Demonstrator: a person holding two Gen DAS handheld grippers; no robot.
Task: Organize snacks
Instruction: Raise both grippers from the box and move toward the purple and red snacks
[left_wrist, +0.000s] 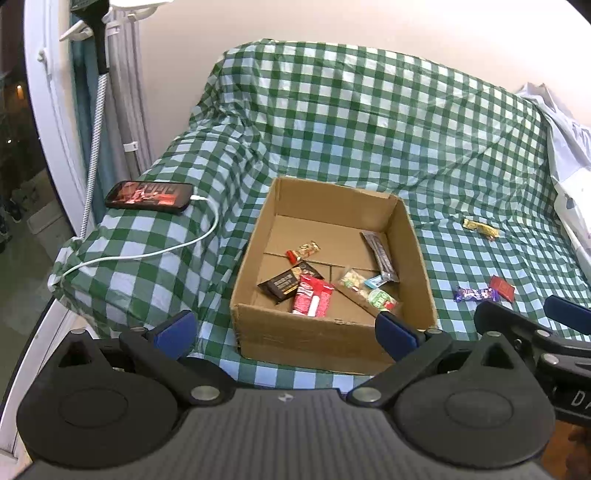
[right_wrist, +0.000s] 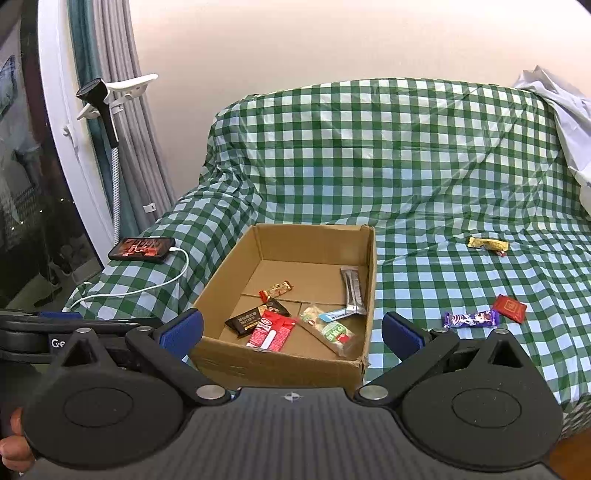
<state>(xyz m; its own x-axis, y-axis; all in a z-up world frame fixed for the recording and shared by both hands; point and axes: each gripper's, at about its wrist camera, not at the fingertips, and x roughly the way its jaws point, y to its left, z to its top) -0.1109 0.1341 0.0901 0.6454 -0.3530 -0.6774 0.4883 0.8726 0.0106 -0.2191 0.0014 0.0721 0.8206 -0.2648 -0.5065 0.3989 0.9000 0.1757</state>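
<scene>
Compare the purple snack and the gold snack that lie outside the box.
The purple snack has a blue-purple wrapper with white print; the gold snack is plain yellow-gold with a red bit at one end. The purple snack lies nearer the grippers, close beside a red packet; the gold snack lies alone, farther back. Both are small wrapped bars on the checked cloth, right of the cardboard box.

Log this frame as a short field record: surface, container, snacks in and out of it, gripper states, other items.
surface: green-and-white checked cloth draped over a sofa
container: open cardboard box on the seat
snacks in box: seven or so, including a red packet, a dark brown packet and a silver bar
snacks outside: gold wrapper, purple wrapper, red sachet, all right of the box
left gripper: open, empty
right gripper: open, empty
other: phone charging on the armrest
</scene>
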